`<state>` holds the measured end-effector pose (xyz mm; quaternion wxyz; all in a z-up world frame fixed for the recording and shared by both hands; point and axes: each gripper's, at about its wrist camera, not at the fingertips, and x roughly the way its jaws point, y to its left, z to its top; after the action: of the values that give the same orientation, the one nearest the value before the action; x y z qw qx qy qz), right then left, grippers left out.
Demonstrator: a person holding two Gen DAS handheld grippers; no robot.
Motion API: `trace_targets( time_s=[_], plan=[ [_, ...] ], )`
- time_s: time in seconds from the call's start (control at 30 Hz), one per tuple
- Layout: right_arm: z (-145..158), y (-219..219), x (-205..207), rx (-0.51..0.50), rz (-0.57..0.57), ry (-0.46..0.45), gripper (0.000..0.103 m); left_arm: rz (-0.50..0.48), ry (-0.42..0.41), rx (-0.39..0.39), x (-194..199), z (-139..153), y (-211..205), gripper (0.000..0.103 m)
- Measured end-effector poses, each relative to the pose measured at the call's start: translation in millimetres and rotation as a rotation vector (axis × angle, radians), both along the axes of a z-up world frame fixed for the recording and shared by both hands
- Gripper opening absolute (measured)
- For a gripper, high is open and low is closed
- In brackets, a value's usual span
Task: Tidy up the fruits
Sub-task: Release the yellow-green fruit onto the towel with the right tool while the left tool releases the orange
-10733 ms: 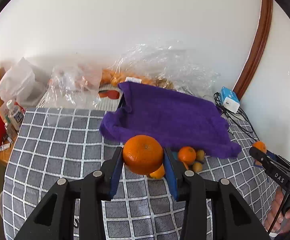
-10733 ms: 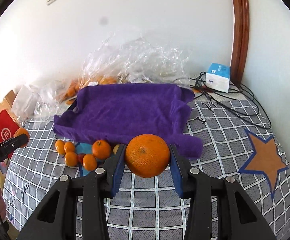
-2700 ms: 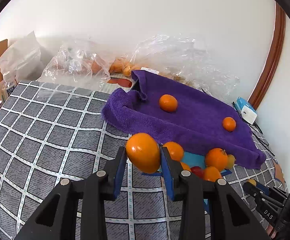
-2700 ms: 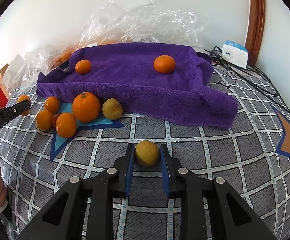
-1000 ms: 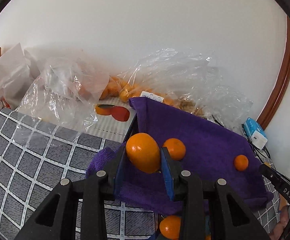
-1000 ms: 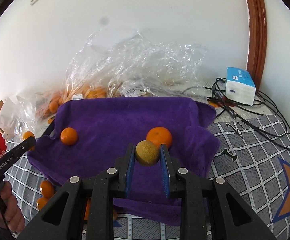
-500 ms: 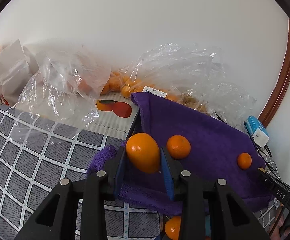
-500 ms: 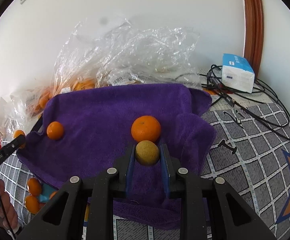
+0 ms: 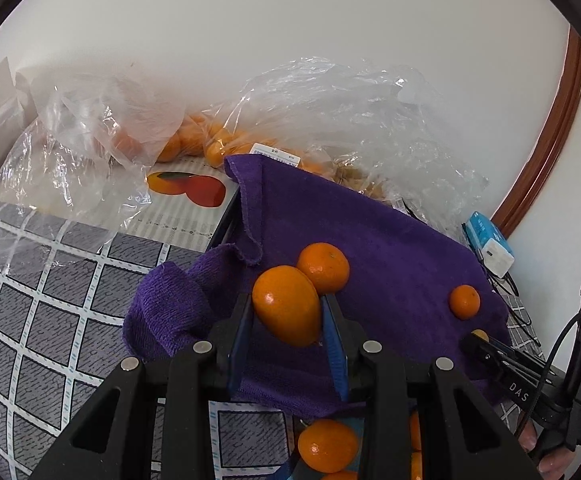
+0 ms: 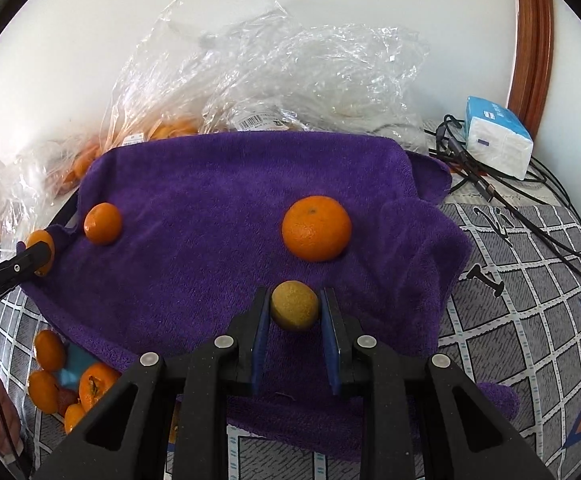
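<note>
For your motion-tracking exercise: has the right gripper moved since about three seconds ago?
Yes. The right gripper, shut on the yellowish fruit, has moved from the checked cloth onto the purple towel.

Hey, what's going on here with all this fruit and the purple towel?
A person is sorting fruit with two handheld grippers. The left gripper holds an orange fruit over the purple towel; the right gripper holds a small yellow fruit. Two oranges lie on the towel, more on the table in front.

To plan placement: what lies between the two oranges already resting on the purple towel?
Nothing: in the right wrist view, bare purple towel stretches between the small orange and the large orange.
</note>
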<state>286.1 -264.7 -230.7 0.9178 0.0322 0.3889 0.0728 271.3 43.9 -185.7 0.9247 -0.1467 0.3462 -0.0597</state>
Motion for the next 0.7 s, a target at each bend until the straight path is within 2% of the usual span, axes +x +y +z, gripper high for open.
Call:
trace_targets(
  time_s=[0.13, 0.3, 0.37, 0.47, 0.57, 0.63, 0.7],
  plan=[
    [-2, 1, 1, -0.019, -0.006, 0.001, 0.025, -0.001, -0.004, 0.061, 1, 0, -10, 0.033],
    [-2, 4, 1, -0.049, -0.009, -0.004, 0.026, 0.007, 0.001, 0.092, 3, -1, -15, 0.033],
    [-2, 5, 0, -0.057, -0.006, -0.006, 0.029, 0.011, 0.008, 0.144, 4, -1, -20, 0.033],
    [-1, 5, -2, -0.062, -0.010, -0.013, 0.036, 0.015, -0.001, 0.189, 2, -2, -25, 0.033],
    [1, 2, -5, -0.056, -0.028, -0.024, 0.044, 0.017, 0.002, 0.144, 3, 0, -19, 0.033],
    [4, -2, -7, -0.036, -0.039, -0.040, 0.057, 0.021, 0.001, 0.119, 2, 1, -16, 0.033],
    [6, -6, -8, -0.021, -0.052, -0.045, 0.063, 0.032, 0.000, 0.118, 0, 4, -15, 0.040]
  ],
)
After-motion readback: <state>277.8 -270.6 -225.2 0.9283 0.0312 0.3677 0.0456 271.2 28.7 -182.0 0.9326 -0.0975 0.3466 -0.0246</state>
